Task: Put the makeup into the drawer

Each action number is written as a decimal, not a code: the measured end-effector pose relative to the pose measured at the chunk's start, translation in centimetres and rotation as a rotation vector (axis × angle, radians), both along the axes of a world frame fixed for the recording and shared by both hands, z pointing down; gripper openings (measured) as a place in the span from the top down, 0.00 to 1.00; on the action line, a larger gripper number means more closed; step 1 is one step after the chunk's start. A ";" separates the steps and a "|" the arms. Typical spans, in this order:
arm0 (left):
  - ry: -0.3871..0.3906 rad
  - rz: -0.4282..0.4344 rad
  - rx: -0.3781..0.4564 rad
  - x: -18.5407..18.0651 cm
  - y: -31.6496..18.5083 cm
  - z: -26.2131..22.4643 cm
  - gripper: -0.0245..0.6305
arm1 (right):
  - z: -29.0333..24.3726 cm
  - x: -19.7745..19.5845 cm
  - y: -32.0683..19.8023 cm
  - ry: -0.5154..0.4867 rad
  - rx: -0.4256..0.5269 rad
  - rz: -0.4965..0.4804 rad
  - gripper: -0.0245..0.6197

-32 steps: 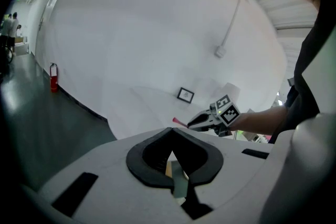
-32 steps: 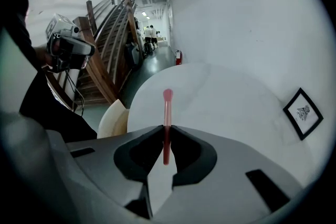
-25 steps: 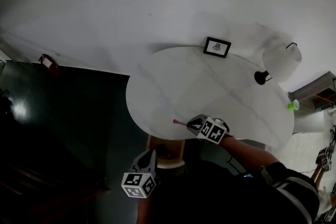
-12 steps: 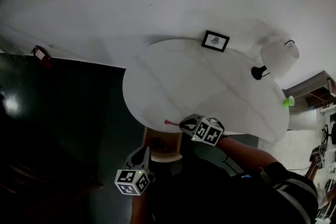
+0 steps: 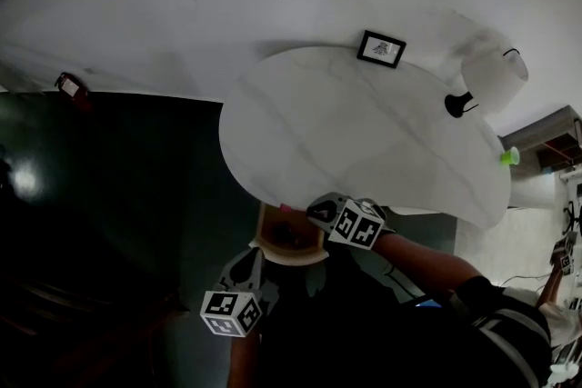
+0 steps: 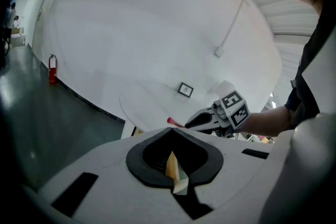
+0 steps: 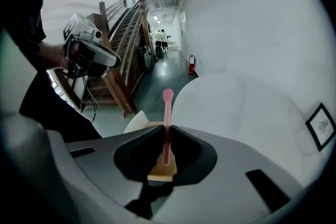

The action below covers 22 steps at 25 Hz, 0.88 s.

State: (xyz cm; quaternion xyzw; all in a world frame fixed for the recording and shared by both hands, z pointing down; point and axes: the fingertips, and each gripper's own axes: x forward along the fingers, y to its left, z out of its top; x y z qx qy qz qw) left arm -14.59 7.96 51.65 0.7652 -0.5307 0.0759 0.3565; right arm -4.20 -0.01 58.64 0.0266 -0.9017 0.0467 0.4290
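A thin pink makeup brush (image 7: 167, 110) sticks out forward from my right gripper (image 7: 167, 129), which is shut on its handle. In the head view the right gripper (image 5: 317, 213) hangs at the round white table's (image 5: 364, 141) near edge. The brush tip (image 5: 285, 208) is over the back of the open wooden drawer (image 5: 293, 259). My left gripper (image 5: 246, 263) is just left of the drawer front and touches nothing. In the left gripper view, my left gripper (image 6: 172, 130) has its jaws together and empty, with the brush (image 6: 173, 121) beyond them.
At the table's far side stand a small framed picture (image 5: 382, 49) and a white lamp (image 5: 487, 81), with a green cup (image 5: 507, 157) at the right. Dark floor (image 5: 109, 195) lies left of the table, and a red fire extinguisher (image 5: 67, 86) stands by the wall. A wooden staircase (image 7: 113, 60) rises beyond.
My right gripper has carried the brush left and toward me, from over the tabletop to over the drawer. My left gripper has drawn slightly back from the drawer front.
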 end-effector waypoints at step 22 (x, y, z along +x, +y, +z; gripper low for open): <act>-0.022 0.104 -0.059 -1.4 1.2 3.1 0.95 | 7.0 -1.6 4.2 0.020 -0.085 0.051 0.89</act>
